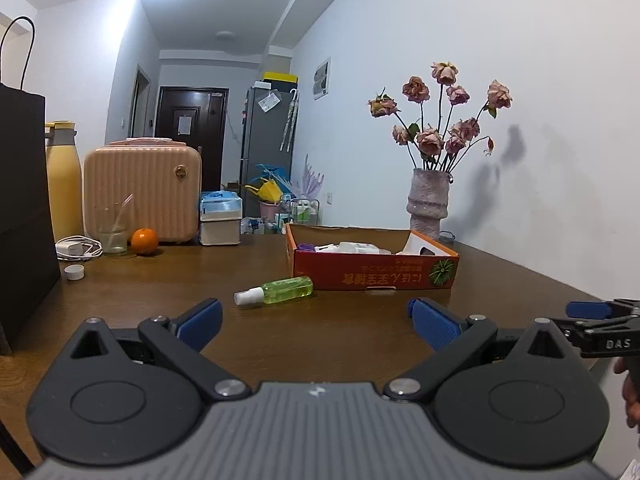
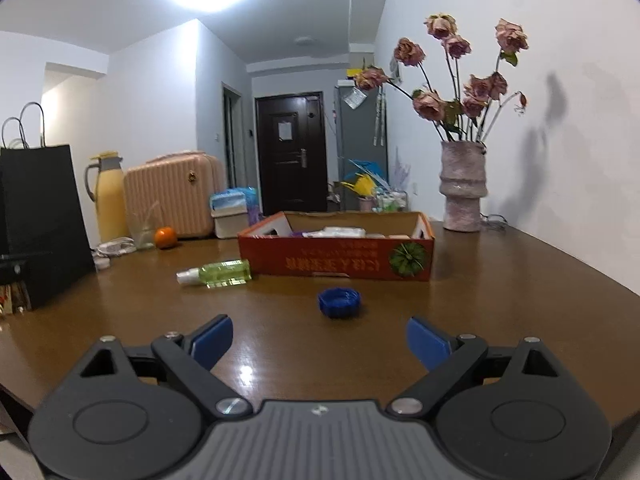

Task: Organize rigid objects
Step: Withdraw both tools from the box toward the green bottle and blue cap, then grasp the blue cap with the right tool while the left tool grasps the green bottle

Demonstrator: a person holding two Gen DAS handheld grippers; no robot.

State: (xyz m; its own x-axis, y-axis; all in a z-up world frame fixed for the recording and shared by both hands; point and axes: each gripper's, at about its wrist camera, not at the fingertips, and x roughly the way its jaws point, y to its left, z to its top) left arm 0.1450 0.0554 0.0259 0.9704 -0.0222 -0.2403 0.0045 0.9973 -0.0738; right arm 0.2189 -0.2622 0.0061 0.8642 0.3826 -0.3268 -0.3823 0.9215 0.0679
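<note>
Nearby, spray bottle (image 2: 215, 273) beside box (image 2: 336, 256)

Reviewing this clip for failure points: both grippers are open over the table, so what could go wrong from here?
The green spray bottle lies on its side before the orange box; a closing left gripper could roll it away. The blue cap is low and flat, so the right gripper may scrape the table or flick it. The vase of dried flowers stands near the box, exposed to a wide swing.
</note>
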